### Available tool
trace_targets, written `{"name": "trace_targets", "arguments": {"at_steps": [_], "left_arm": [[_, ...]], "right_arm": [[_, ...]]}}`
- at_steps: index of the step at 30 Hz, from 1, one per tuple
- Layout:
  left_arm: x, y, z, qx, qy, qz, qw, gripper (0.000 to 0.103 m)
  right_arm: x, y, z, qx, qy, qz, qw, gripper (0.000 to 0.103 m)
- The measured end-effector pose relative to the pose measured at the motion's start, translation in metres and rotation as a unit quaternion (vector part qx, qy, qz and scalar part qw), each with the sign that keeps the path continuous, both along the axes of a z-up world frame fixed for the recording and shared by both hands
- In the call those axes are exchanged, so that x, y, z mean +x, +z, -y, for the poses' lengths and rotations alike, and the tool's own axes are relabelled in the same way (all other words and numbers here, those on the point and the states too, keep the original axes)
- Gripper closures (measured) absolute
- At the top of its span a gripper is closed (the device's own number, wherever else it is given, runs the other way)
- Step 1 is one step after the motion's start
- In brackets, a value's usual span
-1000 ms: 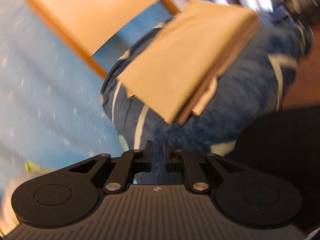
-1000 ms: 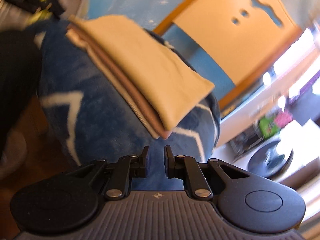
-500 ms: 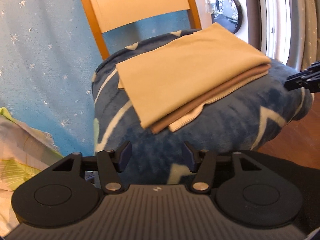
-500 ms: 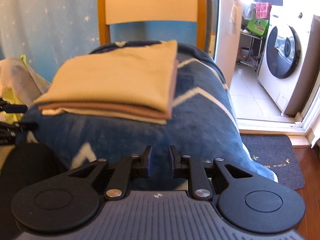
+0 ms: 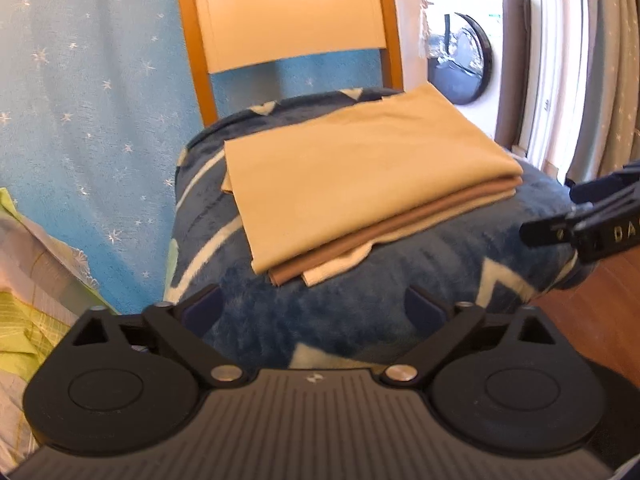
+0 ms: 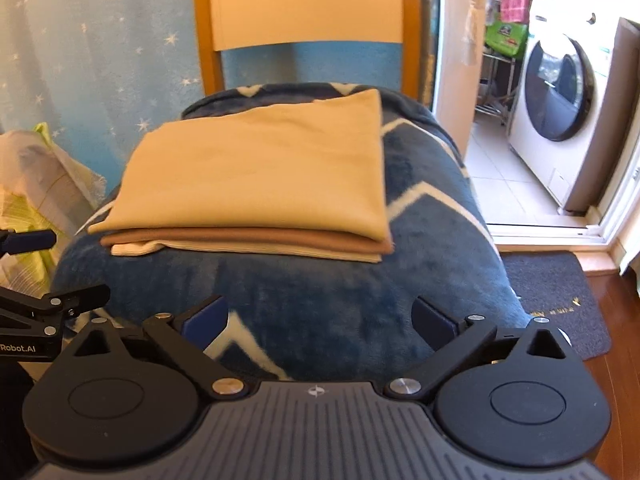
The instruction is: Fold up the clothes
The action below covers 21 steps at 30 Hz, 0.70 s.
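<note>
We see the blue blanket [image 6: 340, 300] covering the chair [image 6: 308, 4] seat. On it lies the folded stack of clothes [image 6: 260, 172], front edges just back from the blanket's front slope. Our left gripper [image 5: 316, 308] and right gripper [image 6: 320, 316] are level before it, jaws spread wide, holding nothing, apart from the stack.

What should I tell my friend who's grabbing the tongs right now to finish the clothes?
Left tongs: open, holding nothing, in front of the chair.
Right tongs: open, holding nothing as well.
Clothes: a folded stack lies flat on the blue blanket over the chair seat, yellow piece on top, brown below it, cream at the bottom.
Done: all three look folded and stacked, edges roughly lined up.
Left: probably nothing on this stack; the cream corner sticks out a little at the front left, so maybe tidy it.
</note>
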State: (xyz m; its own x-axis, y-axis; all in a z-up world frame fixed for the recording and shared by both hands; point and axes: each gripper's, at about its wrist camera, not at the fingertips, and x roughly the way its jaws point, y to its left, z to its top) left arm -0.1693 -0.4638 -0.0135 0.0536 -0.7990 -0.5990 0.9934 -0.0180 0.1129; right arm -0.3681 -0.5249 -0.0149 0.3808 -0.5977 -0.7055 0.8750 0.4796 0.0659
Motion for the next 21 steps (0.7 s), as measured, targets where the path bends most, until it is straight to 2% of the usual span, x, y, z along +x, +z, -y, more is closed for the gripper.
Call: {"name": "trace_targets", "arguments": {"at_steps": [5,10,17,21], "left_arm": [[-0.002,0.005,-0.002,0.000,0.019,-0.016,0.9997,0.001],[-0.007,0.010,-0.007,0.001,0.037,-0.013,0.9992,0.001],[-0.009,0.025,-0.017,0.001,0.046,-0.051,0.9977,0.001],[-0.010,0.035,-0.025,-0.001,0.052,-0.060,0.9969,0.001]], "right_arm": [[0.001,0.005,0.003,0.001,0.001,0.002,1.000,0.002],[-0.005,0.008,0.000,0.008,-0.007,0.014,1.000,0.002],[-0.014,0.015,-0.010,0.025,-0.021,0.027,0.999,0.001],[-0.020,0.024,-0.019,0.028,-0.028,0.041,0.998,0.000]]}}
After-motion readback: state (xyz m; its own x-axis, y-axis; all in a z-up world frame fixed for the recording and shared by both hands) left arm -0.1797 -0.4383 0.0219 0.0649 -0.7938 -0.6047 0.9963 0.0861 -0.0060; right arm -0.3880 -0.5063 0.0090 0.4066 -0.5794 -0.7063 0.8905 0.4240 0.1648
